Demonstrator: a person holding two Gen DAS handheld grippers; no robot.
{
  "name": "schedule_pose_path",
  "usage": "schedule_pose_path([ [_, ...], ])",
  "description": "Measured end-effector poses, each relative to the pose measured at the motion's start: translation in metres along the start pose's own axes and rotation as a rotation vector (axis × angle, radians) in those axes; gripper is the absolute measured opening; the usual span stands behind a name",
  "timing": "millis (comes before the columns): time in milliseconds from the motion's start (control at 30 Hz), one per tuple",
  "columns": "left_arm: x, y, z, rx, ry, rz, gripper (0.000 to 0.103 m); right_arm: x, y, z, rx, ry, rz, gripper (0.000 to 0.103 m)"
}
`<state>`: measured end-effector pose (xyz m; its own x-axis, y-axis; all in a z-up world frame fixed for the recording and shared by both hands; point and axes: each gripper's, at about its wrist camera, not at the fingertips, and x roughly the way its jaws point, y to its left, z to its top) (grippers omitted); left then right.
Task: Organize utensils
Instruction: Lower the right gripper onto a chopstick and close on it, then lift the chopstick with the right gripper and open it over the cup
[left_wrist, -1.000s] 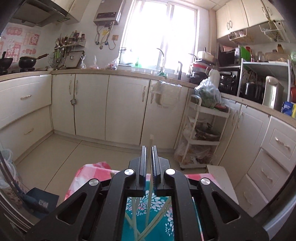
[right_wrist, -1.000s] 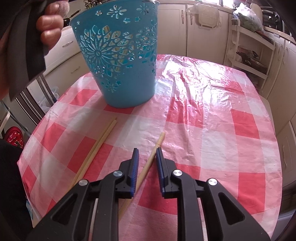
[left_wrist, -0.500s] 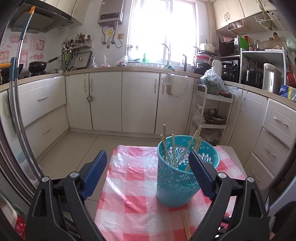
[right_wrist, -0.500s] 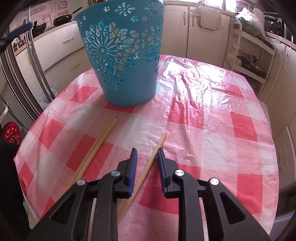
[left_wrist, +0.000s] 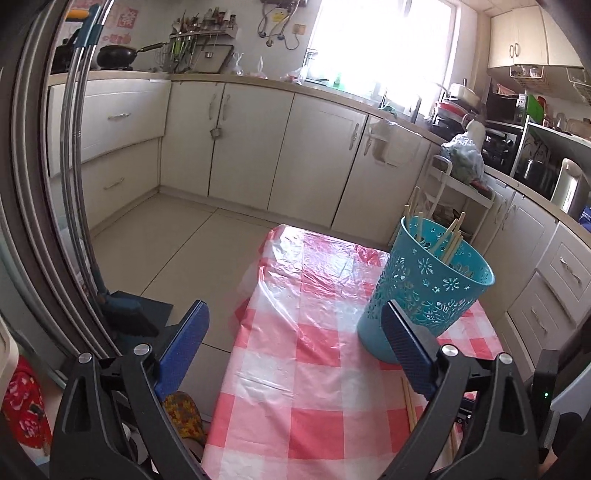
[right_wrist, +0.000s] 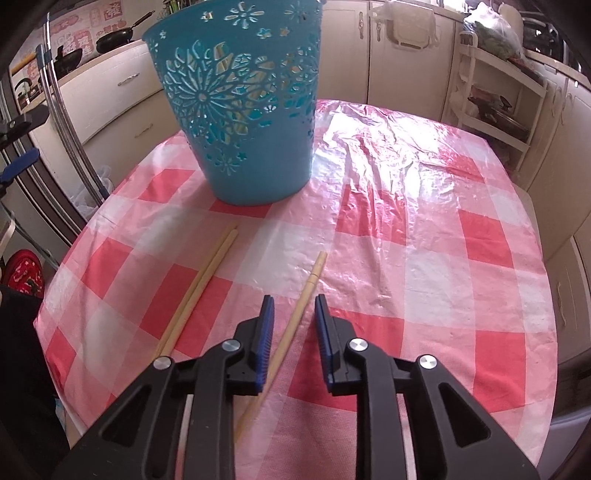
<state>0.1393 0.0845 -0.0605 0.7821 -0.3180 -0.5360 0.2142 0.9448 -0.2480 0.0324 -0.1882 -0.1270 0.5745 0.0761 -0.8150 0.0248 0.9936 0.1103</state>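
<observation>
A blue perforated basket (left_wrist: 428, 291) stands on the red-checked table (left_wrist: 295, 369) and holds several chopsticks (left_wrist: 450, 240). My left gripper (left_wrist: 294, 308) hangs left of the basket. Its jaws are wide and still opening, with nothing between them. In the right wrist view the basket (right_wrist: 243, 122) stands at the far side of the table. My right gripper (right_wrist: 294, 300) is low over the cloth, jaws slowly opening. A single chopstick (right_wrist: 310, 284) lies between its pads (right_wrist: 266, 325), untouched. A pair of chopsticks (right_wrist: 199, 288) lies to its left.
A white trolley rack (right_wrist: 495, 92) stands past the table's far right corner. A metal pole (left_wrist: 79, 184) and a dark dustpan (left_wrist: 129, 314) stand on the floor left of the table. Cream cabinets (left_wrist: 251, 147) line the walls.
The left gripper let its chopstick go into the basket, opened wide, and drew back and to the left. The right gripper's jaws widened a little around the lying chopstick.
</observation>
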Motion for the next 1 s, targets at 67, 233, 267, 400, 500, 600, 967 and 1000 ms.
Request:
schedule_pose_path([
  [67,0.006,-0.002,-0.001,-0.008,0.020,0.001,0.090,0.002,0.003,0.002,0.008,0.004,-0.011,0.028],
  [233,0.013,-0.008,-0.002,-0.003,0.040,-0.005,0.091,0.006,0.011,0.004,-0.002,-0.004,-0.047,0.025],
  [267,0.013,-0.010,-0.002,0.003,0.042,-0.005,0.091,0.005,0.012,0.003,-0.009,-0.006,-0.037,0.019],
  [400,0.016,-0.017,-0.003,0.024,0.053,-0.006,0.091,0.002,0.014,0.000,-0.065,0.004,-0.002,0.008],
  [500,0.017,-0.021,-0.005,0.035,0.058,-0.004,0.091,0.001,0.008,0.000,-0.048,0.025,0.011,0.008],
  [600,0.020,-0.024,-0.006,0.047,0.067,-0.002,0.092,0.001,0.012,0.000,-0.067,0.026,-0.014,0.008],
  [967,0.027,-0.037,-0.011,0.108,0.096,0.010,0.093,-0.045,-0.010,0.002,0.122,-0.084,0.194,0.006],
  [1000,0.028,-0.038,-0.011,0.112,0.101,0.011,0.094,-0.053,-0.012,0.005,0.136,-0.106,0.212,0.006],
])
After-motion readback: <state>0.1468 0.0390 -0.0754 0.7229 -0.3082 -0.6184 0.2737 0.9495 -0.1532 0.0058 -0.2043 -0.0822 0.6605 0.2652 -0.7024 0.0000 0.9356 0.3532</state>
